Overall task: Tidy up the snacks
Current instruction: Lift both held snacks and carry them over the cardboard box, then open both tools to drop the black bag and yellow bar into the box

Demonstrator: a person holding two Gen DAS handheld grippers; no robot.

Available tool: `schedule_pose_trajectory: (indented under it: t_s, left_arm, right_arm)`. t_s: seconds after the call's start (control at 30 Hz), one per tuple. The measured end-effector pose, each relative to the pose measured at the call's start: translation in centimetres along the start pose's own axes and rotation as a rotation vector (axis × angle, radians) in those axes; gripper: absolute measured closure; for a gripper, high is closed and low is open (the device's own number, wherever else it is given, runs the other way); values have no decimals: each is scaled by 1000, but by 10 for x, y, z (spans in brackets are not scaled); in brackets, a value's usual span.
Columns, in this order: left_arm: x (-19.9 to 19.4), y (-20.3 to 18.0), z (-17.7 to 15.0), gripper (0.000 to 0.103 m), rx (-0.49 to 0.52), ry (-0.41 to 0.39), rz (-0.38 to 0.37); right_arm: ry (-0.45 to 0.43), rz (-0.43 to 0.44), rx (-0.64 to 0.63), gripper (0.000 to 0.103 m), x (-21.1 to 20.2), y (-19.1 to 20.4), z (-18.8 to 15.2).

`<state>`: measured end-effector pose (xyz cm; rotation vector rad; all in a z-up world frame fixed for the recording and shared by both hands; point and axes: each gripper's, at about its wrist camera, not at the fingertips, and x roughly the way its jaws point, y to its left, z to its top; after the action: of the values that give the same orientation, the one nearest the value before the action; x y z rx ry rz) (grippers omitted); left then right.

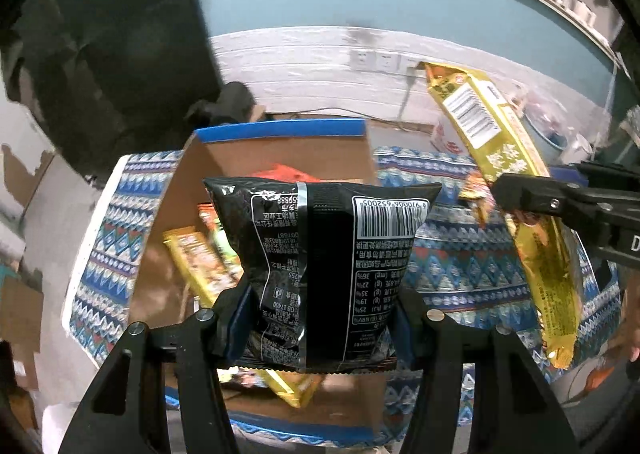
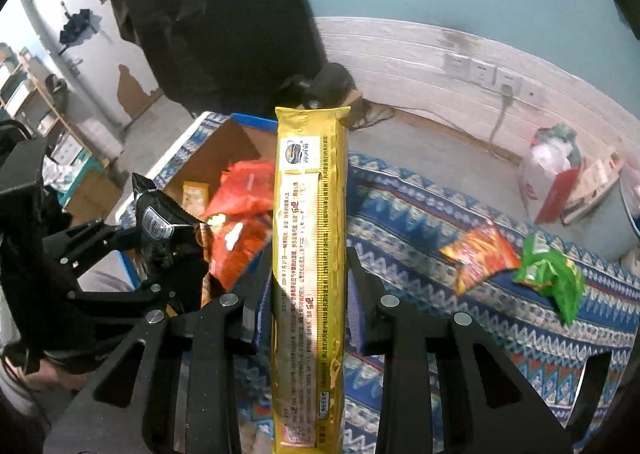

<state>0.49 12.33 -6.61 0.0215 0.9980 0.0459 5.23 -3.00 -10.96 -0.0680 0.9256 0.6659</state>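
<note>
The left gripper (image 1: 320,318) has its jaws part-way apart and pressed against the two sides of a puffy black foil snack bag (image 1: 324,266), which it holds above an open brown cardboard box with blue-taped edges (image 1: 280,129). The bag hides most of the box's inside; around it show only an orange-red packet (image 1: 286,171) and a corner of a yellow wrapper (image 1: 200,262), both blurred. The right gripper (image 2: 308,294) has its jaws drawn nearly together, clamped on a long, narrow gold-yellow biscuit pack (image 2: 310,254) that stands up between them; the pack's lower end runs out of the bottom of the right wrist view. From the left wrist view that same pack hangs tilted to the right of the box. The box sits on a surface covered with a blue patterned cloth (image 2: 460,318), where a small orange crisp packet (image 2: 478,254) and a crumpled green packet (image 2: 550,274) lie just beside each other, well apart from the box. The print on every wrapper is too small to read.
</note>
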Motion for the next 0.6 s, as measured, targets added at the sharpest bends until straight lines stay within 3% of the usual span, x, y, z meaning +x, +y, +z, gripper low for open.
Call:
schedule_pose_trajectory:
  t_s: [0.23, 0.6]
  left_arm:
    - [2, 38, -4, 44, -40, -4, 70]
    - [16, 84, -13, 44, -132, 35, 103]
  right_arm:
    - [19, 29, -13, 74, 23, 26, 17]
    - [51, 71, -9, 74, 62, 64, 44]
